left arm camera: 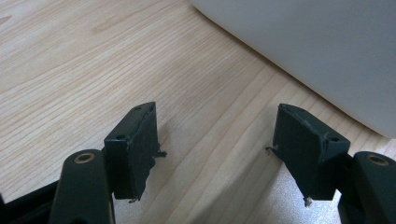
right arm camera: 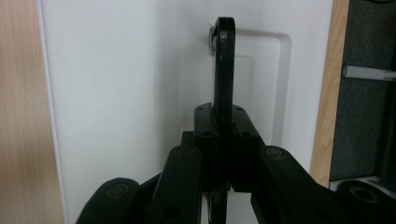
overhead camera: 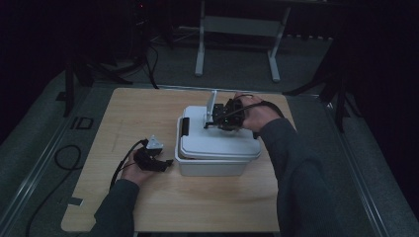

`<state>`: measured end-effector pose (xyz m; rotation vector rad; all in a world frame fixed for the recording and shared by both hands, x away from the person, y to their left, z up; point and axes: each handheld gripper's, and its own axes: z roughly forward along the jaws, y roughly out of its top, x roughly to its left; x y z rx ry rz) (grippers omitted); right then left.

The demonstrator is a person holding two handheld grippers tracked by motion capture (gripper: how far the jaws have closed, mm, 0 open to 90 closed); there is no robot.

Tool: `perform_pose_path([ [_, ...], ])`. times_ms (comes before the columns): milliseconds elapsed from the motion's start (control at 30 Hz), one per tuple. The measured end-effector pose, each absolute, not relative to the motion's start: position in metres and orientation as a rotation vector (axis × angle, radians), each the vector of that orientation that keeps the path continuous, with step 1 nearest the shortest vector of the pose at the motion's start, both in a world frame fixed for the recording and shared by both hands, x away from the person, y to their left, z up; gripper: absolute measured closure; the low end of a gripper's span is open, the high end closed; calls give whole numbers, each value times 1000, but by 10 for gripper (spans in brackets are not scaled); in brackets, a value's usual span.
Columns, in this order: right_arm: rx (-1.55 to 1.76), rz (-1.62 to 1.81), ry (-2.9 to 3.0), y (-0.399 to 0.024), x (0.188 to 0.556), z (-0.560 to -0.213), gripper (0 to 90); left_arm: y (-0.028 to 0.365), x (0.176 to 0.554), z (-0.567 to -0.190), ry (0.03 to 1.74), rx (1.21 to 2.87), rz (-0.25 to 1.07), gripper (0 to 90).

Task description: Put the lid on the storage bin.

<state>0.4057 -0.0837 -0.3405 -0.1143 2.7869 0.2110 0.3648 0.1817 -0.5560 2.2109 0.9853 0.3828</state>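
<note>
The white lidded box (overhead camera: 217, 143) stands mid-table. Its black carrying handle (right arm camera: 224, 65) is raised upright over the lid, edge-on to the right gripper (overhead camera: 223, 117), whose jaws are clamped across it from above. The left gripper (overhead camera: 157, 160) rests on the table just left of the box, jaws wide, holding nothing.

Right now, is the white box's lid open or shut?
Shut: the lid lies flat on the white box. The right claw grips its raised black handle.

Box (overhead camera: 217, 148) on table (overhead camera: 148, 108), mid-right.
</note>
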Motion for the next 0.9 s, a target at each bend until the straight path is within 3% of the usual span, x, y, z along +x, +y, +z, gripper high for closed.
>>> perform_pose_path([
  [900,-170,219,2795,-63,402,-346,844,182,365,-556,985,2207,382,311],
])
